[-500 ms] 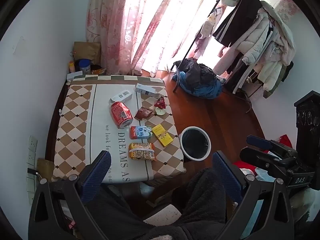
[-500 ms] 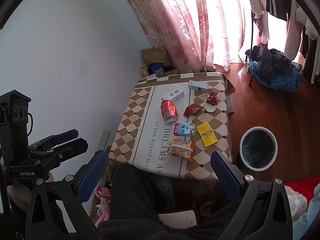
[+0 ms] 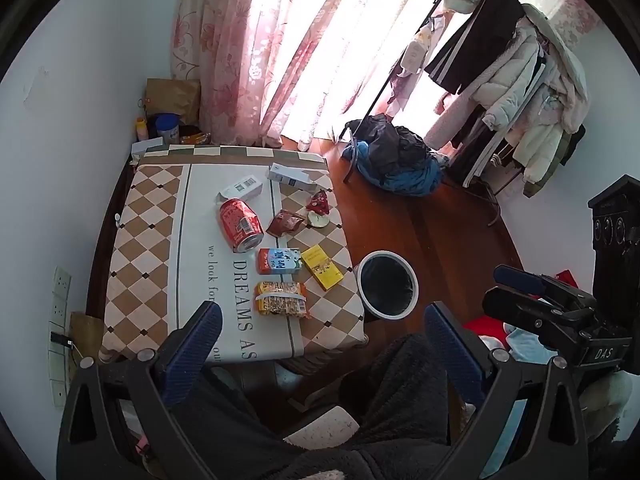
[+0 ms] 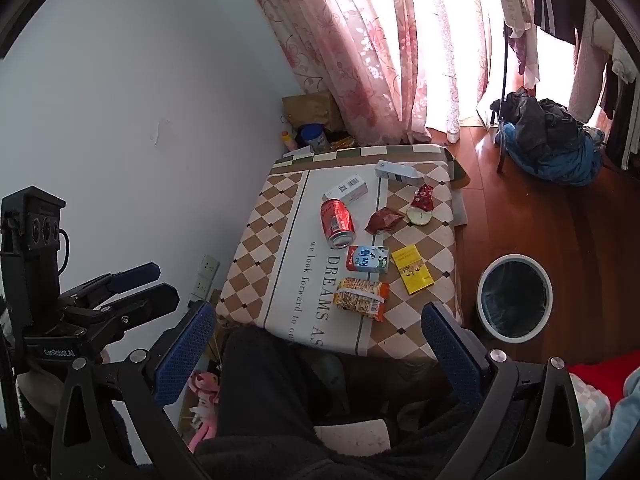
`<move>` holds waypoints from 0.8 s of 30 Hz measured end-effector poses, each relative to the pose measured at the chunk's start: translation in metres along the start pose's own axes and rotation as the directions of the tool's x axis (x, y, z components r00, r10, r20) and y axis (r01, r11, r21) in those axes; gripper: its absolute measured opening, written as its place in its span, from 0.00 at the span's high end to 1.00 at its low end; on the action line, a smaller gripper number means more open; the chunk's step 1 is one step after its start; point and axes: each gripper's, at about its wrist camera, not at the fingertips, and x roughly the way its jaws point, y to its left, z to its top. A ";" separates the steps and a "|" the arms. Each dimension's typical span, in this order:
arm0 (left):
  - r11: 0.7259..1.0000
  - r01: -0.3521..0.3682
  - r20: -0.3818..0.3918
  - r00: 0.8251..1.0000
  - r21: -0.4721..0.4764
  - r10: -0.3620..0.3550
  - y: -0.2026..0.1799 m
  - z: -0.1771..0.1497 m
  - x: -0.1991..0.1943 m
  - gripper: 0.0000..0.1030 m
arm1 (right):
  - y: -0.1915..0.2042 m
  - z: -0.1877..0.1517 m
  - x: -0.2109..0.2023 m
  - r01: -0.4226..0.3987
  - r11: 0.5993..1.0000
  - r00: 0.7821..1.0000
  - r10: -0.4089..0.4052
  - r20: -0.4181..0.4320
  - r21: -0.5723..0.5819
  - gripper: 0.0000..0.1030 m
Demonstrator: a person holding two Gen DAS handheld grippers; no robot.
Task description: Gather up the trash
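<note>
Trash lies on a low table with a checkered cloth (image 3: 144, 240) (image 4: 256, 248): a red can on its side (image 3: 240, 224) (image 4: 337, 222), a milk carton (image 3: 278, 261) (image 4: 367, 259), an orange snack pack (image 3: 282, 298) (image 4: 360, 299), a yellow box (image 3: 321, 267) (image 4: 412, 269), a dark red wrapper (image 3: 285, 222) (image 4: 383, 219) and two white boxes (image 3: 241, 188) (image 3: 289, 175). A white bin with a dark liner (image 3: 387, 283) (image 4: 515, 297) stands on the floor right of the table. My left gripper (image 3: 320, 344) and right gripper (image 4: 316, 344) are open, empty, held high above my lap.
A red pouch and round lid (image 3: 318, 210) lie near the table's right edge. A pile of dark and blue clothes (image 3: 396, 160) and a coat rack (image 3: 500, 80) stand on the wooden floor. Jars and a paper bag (image 3: 168, 120) sit in the corner behind the table.
Both views have shifted only slightly. Nothing on the table has moved and both grippers stay open.
</note>
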 end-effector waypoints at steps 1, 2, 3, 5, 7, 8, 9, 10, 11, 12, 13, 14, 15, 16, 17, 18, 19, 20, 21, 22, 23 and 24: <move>1.000 0.000 0.001 1.000 -0.001 0.000 0.000 0.000 0.000 0.00 | 0.000 0.000 0.000 -0.001 1.000 1.000 0.001 -0.001 0.000 0.00; 1.000 -0.001 0.003 1.000 -0.001 0.001 -0.003 -0.001 -0.001 0.00 | 0.000 0.001 0.000 0.000 1.000 1.000 0.000 -0.001 0.000 0.00; 1.000 0.000 0.005 1.000 -0.001 0.000 -0.003 -0.003 0.000 0.00 | 0.000 0.001 0.000 0.001 1.000 1.000 -0.001 -0.002 -0.002 0.00; 1.000 0.002 0.003 1.000 -0.003 -0.002 -0.003 -0.002 -0.001 0.00 | 0.001 -0.002 0.001 0.000 1.000 1.000 0.000 -0.001 -0.001 0.00; 1.000 0.006 0.002 1.000 -0.003 -0.006 -0.002 -0.003 -0.001 0.00 | 0.002 -0.005 0.002 0.002 1.000 1.000 -0.002 0.000 -0.003 0.00; 1.000 0.012 0.002 1.000 -0.003 -0.012 0.001 -0.001 -0.003 0.00 | 0.004 -0.006 0.002 0.001 1.000 1.000 -0.001 0.000 -0.004 0.00; 1.000 0.014 0.002 1.000 -0.004 -0.014 0.003 0.000 -0.005 0.00 | 0.004 -0.004 0.002 -0.001 1.000 1.000 0.001 0.000 -0.004 0.00; 1.000 0.014 0.003 1.000 -0.003 -0.014 0.003 0.000 -0.006 0.00 | 0.005 -0.003 0.002 -0.002 1.000 1.000 0.002 0.000 -0.004 0.00; 1.000 0.013 0.005 1.000 -0.002 -0.013 0.002 0.000 -0.005 0.00 | 0.004 -0.001 0.000 -0.002 1.000 1.000 0.002 0.001 -0.005 0.00; 1.000 0.014 0.006 1.000 0.000 -0.014 0.003 -0.001 -0.006 0.00 | 0.003 0.002 -0.002 -0.002 1.000 1.000 0.002 0.002 -0.006 0.00; 1.000 0.015 0.008 1.000 0.001 -0.015 0.002 0.000 -0.007 0.00 | 0.003 0.002 -0.002 -0.003 1.000 1.000 0.003 0.001 -0.005 0.00; 1.000 0.016 0.008 1.000 0.002 -0.016 0.001 0.001 -0.008 0.00 | 0.005 0.002 -0.002 0.000 1.000 1.000 0.000 0.002 -0.006 0.00; 1.000 0.017 0.008 1.000 0.005 -0.017 0.000 0.001 -0.008 0.00 | 0.005 0.001 -0.002 0.004 1.000 1.000 -0.004 0.003 -0.008 0.00; 1.000 0.018 0.007 1.000 0.007 -0.018 0.000 0.002 -0.009 0.00 | 0.005 0.002 -0.003 0.005 1.000 1.000 -0.005 0.003 -0.008 0.00; 1.000 0.018 0.007 1.000 0.010 -0.018 -0.001 0.002 -0.009 0.00 | 0.002 0.002 -0.005 0.005 1.000 1.000 -0.005 0.004 -0.008 0.00; 1.000 0.018 0.006 1.000 0.011 -0.019 -0.002 0.002 -0.009 0.00 | 0.000 0.002 -0.005 0.005 1.000 1.000 -0.005 0.006 -0.009 0.00; 1.000 0.020 0.006 1.000 0.012 -0.020 -0.002 0.003 -0.009 0.00 | 0.000 0.002 -0.006 0.006 1.000 1.000 -0.006 0.006 -0.008 0.00; 1.000 0.019 0.006 1.000 0.013 -0.020 -0.003 0.003 -0.009 0.00 | 0.000 0.003 -0.005 0.008 1.000 1.000 -0.008 0.005 -0.010 0.00; 1.000 0.019 0.006 1.000 0.013 -0.019 -0.003 0.003 -0.009 0.00 | 0.000 0.002 -0.005 0.008 1.000 1.000 -0.008 0.006 -0.009 0.00; 1.000 0.020 0.006 1.000 0.013 -0.021 -0.003 0.003 -0.009 0.00 | -0.001 0.002 -0.005 0.008 1.000 1.000 -0.008 0.006 -0.008 0.00; 1.000 0.020 0.007 1.000 0.014 -0.020 -0.003 0.004 -0.009 0.00 | -0.001 0.002 -0.005 0.010 1.000 1.000 -0.010 0.006 -0.009 0.00; 1.000 0.020 0.007 1.000 0.015 -0.020 -0.004 0.004 -0.009 0.00 | -0.001 0.002 -0.006 0.011 1.000 1.000 -0.011 0.006 -0.009 0.00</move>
